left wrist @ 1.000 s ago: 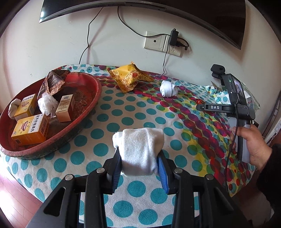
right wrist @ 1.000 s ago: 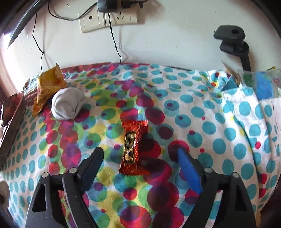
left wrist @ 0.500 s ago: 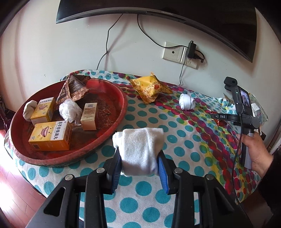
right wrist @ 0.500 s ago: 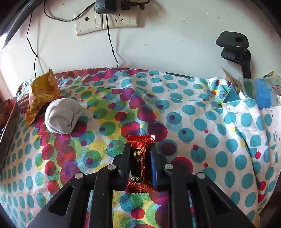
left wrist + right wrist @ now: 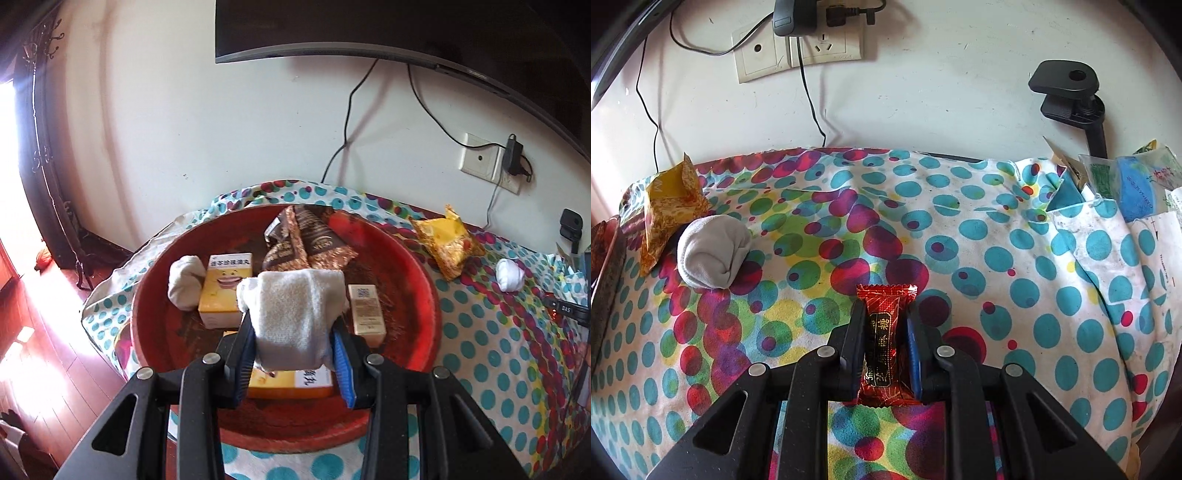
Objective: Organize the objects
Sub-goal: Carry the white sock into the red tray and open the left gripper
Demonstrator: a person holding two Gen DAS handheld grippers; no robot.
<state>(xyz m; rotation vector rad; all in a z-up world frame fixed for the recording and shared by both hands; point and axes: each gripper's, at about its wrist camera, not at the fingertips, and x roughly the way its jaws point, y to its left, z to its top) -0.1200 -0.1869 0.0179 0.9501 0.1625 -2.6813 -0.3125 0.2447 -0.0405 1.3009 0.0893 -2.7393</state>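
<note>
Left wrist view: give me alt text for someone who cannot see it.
The left tongs grip a folded white towel above a round red tray holding yellow boxes, brown wrappers and a rolled sock. A yellow snack bag lies right of the tray.

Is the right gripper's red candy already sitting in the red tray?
No, the right gripper is shut on the red candy over the polka-dot tablecloth, well away from the red tray.
</note>
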